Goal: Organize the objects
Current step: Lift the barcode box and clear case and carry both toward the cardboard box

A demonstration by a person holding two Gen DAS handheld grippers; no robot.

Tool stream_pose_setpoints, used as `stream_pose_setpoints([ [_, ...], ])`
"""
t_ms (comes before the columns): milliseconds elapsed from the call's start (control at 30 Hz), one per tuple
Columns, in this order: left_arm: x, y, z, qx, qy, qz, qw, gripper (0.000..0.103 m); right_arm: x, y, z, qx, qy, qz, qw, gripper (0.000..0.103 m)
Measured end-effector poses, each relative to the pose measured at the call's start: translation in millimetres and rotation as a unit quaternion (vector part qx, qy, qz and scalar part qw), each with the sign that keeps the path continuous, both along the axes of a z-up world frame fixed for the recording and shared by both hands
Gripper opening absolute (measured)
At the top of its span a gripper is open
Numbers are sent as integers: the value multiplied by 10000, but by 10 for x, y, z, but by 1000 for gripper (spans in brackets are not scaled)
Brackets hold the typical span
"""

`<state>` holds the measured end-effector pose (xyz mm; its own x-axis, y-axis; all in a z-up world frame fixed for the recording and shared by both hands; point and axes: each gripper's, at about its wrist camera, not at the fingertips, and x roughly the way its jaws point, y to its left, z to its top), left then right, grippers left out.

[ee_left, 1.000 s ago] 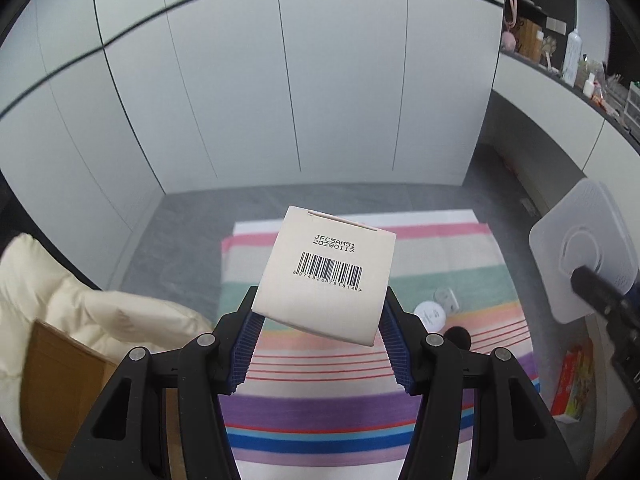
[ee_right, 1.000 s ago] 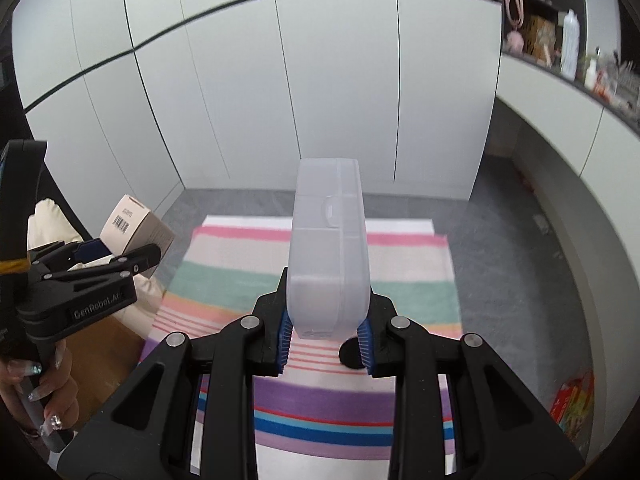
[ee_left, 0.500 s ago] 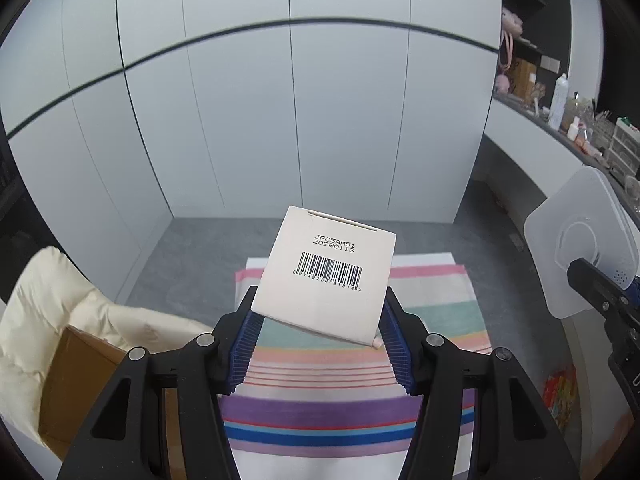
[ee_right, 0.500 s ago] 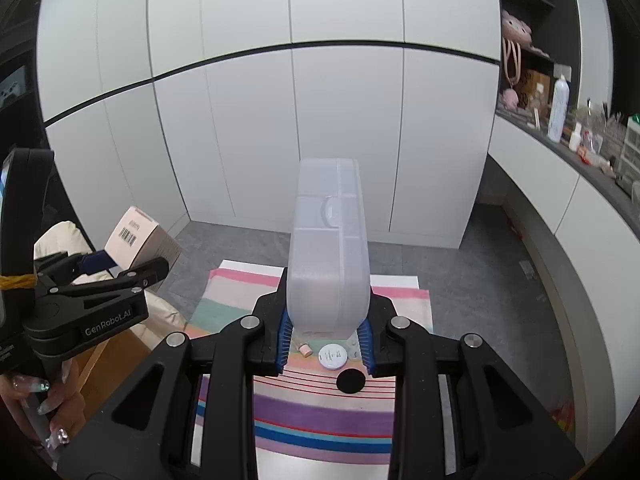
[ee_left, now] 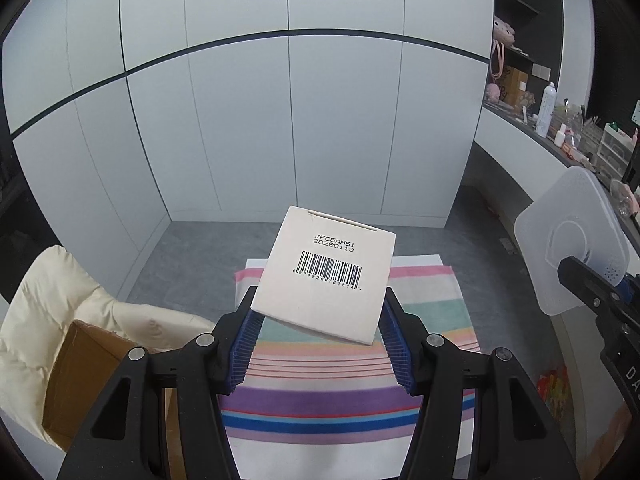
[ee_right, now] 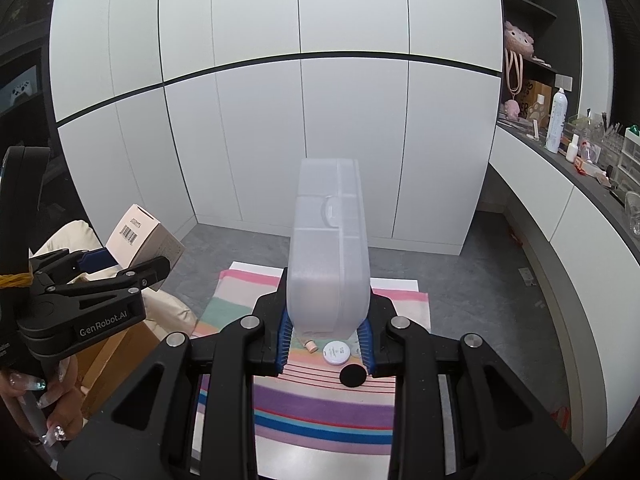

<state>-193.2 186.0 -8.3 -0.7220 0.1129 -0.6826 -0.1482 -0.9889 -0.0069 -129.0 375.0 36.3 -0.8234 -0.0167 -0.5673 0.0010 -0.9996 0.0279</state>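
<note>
The wardrobe [ee_left: 288, 120] fills far more of both views than a second ago, and its upper doors have come into sight. The striped rug [ee_left: 352, 412] has sunk lower and looks smaller, with more grey floor [ee_right: 472, 280] showing around it. The cream cushion [ee_left: 52, 312] and cardboard box [ee_left: 80, 372] have slid toward the middle of the left view.

Both grippers have been lifted with their loads unchanged. The right gripper [ee_right: 325, 342] pinches the frosted case [ee_right: 328, 248] by its lower end, the case standing upright above the rug. The left gripper [ee_left: 320, 342] clamps the carton [ee_left: 324, 276] at its lower corners, tilted, barcode face toward the camera, held in the air over the rug's far end.

On the rug, a white disc [ee_right: 336, 352], a black disc [ee_right: 352, 376] and a small cork-like piece [ee_right: 310, 346] now show under the case; a second ago only the black one peeped out there. In the left view the discs that lay right of the carton have gone from sight.
</note>
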Motion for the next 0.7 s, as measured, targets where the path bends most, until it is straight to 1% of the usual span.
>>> stream_pose_setpoints([
  [167, 104, -39, 7, -57, 112, 52, 9999, 58, 85, -3, -11, -12, -11, -63, 10000, 28],
  [233, 163, -61, -31, -113, 83, 59, 9999, 58, 132, 4, -11, -42, -42, -86, 9999, 28],
  [367, 289, -144, -113, -101, -5, 67, 9999, 58, 282, -22, -6, -49, -52, -131, 9999, 28],
  [467, 405, -238, -163, 53, -148, -38, 9999, 58, 428, -70, -3, 16, -1, -124, 9999, 28],
  [533, 481, -285, -198, 152, -274, -122, 9994, 58, 538, -86, -18, -119, -15, -25, 9999, 28],
  [700, 749, -446, -232, 153, -191, -101, 9997, 58, 851, -124, -93, -310, -42, 32, 9995, 28],
])
